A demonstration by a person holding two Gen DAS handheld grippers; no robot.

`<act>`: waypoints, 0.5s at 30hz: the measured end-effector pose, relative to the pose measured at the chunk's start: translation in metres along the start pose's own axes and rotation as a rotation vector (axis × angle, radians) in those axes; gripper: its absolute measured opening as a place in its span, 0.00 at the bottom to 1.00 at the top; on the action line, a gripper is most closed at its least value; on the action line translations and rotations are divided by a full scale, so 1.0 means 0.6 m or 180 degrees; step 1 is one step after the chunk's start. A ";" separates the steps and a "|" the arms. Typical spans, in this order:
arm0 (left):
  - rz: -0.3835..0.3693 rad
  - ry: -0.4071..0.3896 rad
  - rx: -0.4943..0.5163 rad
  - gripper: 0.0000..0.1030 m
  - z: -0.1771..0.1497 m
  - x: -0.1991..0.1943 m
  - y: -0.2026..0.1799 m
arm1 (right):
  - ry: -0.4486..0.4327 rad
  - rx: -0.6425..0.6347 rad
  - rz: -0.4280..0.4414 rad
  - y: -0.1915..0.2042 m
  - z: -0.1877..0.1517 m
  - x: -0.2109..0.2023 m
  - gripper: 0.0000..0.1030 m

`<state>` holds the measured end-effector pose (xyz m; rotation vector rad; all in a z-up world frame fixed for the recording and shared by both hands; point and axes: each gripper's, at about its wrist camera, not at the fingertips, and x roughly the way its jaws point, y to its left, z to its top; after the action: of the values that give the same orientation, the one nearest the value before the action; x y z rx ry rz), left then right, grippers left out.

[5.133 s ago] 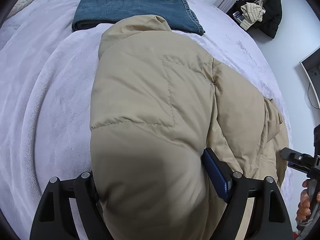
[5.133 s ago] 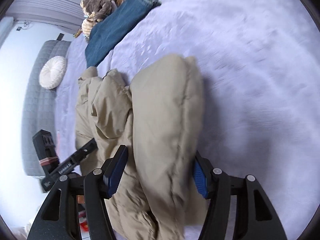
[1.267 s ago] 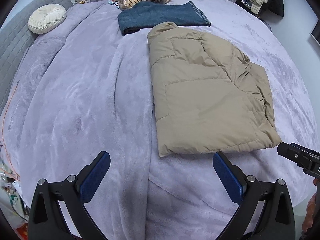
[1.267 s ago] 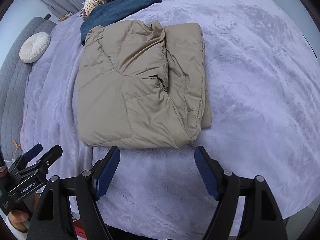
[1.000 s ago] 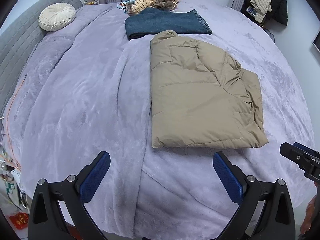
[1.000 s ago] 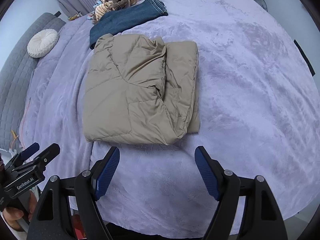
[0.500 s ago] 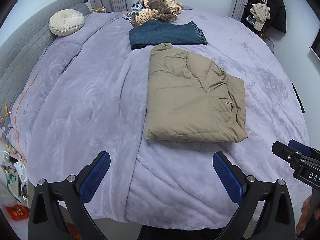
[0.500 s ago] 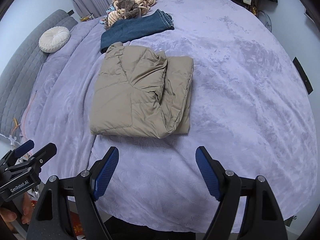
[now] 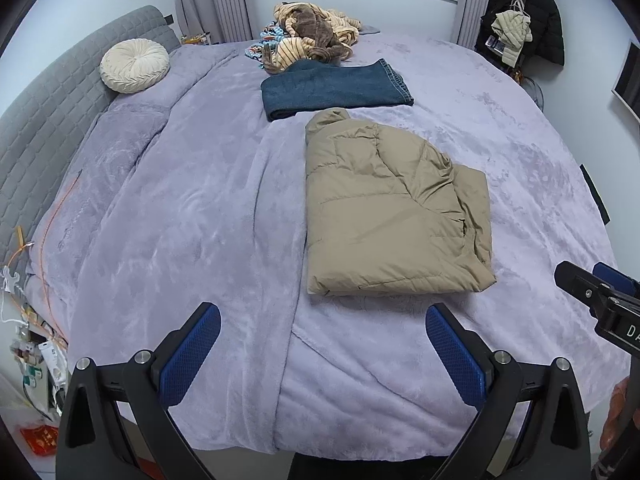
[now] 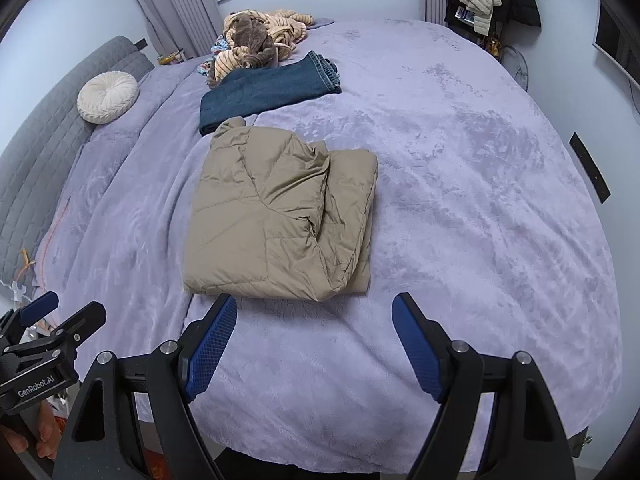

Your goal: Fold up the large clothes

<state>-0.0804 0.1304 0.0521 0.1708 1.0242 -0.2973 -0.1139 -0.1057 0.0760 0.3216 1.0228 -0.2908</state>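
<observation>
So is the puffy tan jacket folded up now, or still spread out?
Folded. The tan jacket lies on the purple blanket as a thick squarish bundle, layers stacked along its right edge, no sleeves sticking out. Neither gripper touches it.

The jeans [image 9: 336, 88] slip under the striped clothes pile [image 9: 312, 40], so their far end is hidden. The hand [image 10: 24, 440] is cut off by the picture's edge.
</observation>
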 end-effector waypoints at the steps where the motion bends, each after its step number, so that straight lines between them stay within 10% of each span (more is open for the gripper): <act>1: 0.0003 -0.0011 0.0004 1.00 0.004 -0.001 0.007 | -0.0046 0.0019 -0.0024 0.005 0.002 -0.001 0.92; 15: 0.0012 -0.0049 -0.0068 1.00 0.037 0.006 0.059 | -0.0214 -0.0010 -0.0214 0.068 0.031 -0.008 1.00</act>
<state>-0.0489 0.1569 0.0604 0.1509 1.0113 -0.2837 -0.0863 -0.0755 0.0943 0.2731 0.9689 -0.3585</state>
